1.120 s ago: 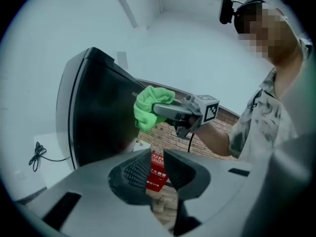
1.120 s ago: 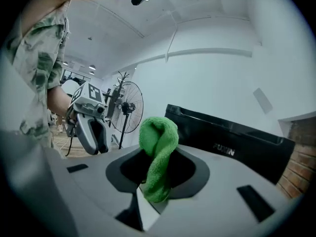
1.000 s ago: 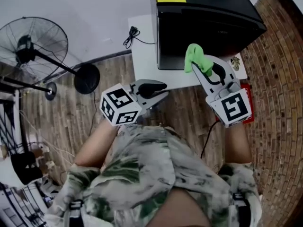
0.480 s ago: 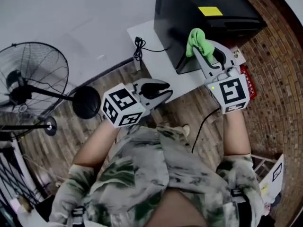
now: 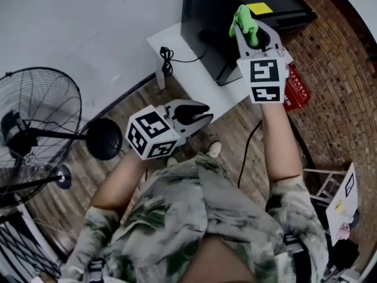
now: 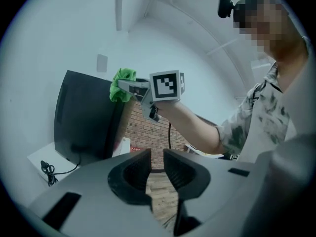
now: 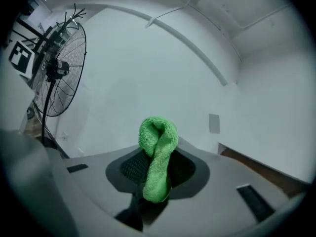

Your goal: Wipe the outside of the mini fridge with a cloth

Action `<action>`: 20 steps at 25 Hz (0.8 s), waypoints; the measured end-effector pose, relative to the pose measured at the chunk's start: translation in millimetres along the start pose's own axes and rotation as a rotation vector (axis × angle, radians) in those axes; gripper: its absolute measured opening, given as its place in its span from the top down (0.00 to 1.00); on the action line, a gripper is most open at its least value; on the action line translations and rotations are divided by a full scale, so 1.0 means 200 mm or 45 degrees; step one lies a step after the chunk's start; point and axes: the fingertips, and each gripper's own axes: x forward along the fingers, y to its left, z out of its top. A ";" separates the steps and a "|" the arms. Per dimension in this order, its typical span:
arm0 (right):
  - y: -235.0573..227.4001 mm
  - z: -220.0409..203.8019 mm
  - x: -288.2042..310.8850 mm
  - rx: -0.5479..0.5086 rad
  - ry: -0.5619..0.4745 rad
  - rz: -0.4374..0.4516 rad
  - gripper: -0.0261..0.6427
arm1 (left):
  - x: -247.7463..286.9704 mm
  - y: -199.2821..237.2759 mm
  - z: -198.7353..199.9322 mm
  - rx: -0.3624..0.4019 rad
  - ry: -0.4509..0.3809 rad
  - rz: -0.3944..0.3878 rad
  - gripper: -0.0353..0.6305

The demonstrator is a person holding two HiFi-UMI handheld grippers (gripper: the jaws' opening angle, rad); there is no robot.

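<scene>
- The right gripper (image 5: 246, 29) has risen since half a second ago. It now reaches the top edge of the fridge (image 5: 203, 22), beside the yellow sticker (image 5: 260, 8).
- Its jaws stay clamped on the green cloth (image 5: 242, 17), which sits bunched against that edge. Whether it presses on the fridge is unclear.
- The left gripper (image 5: 198, 114) has barely moved. It hangs low above the brick floor, well apart from the fridge, with its jaws a narrow gap apart and nothing between them.
- Count: two grippers, one cloth, one fridge, one fan (image 5: 36, 128) and one coiled cable (image 5: 166, 56) on the white stand (image 5: 191, 69).
</scene>
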 end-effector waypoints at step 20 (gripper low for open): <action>0.15 -0.24 0.30 -0.003 0.305 -0.131 0.79 | -0.25 -0.02 -0.06 -0.016 -0.032 0.002 0.83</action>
